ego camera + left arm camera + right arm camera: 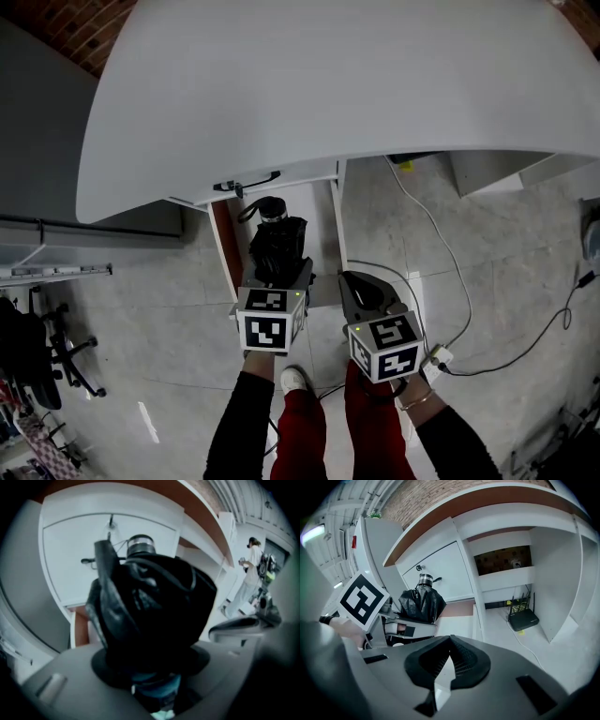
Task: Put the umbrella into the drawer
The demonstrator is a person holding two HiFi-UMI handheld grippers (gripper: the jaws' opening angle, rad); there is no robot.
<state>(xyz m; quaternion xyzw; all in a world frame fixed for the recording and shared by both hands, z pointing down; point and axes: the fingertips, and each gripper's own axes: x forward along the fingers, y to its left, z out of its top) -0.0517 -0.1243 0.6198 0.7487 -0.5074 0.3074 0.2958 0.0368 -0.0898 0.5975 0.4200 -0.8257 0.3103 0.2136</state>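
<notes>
A folded black umbrella (pixel 279 246) with a silver-ringed end cap is held in my left gripper (pixel 281 274), whose jaws are shut on it. It hangs over the open drawer (pixel 323 246) under the white table (pixel 328 84). In the left gripper view the umbrella (pixel 154 616) fills the middle and hides the left gripper's (pixel 154 670) pads. The closed drawer front (pixel 70 559) with its black handle is behind it. My right gripper (pixel 366 292) hovers just right of the drawer, shut and empty. In the right gripper view the right gripper's (pixel 450 641) black pads meet, and the umbrella (pixel 421 603) shows at the left.
A black router (pixel 522 618) sits on the floor in the alcove beside the drawer unit. Cables (pixel 441 244) and a power strip (pixel 436 358) lie on the tiles to the right. An office chair (pixel 56 352) stands at the left. A person (pixel 253 569) stands far off.
</notes>
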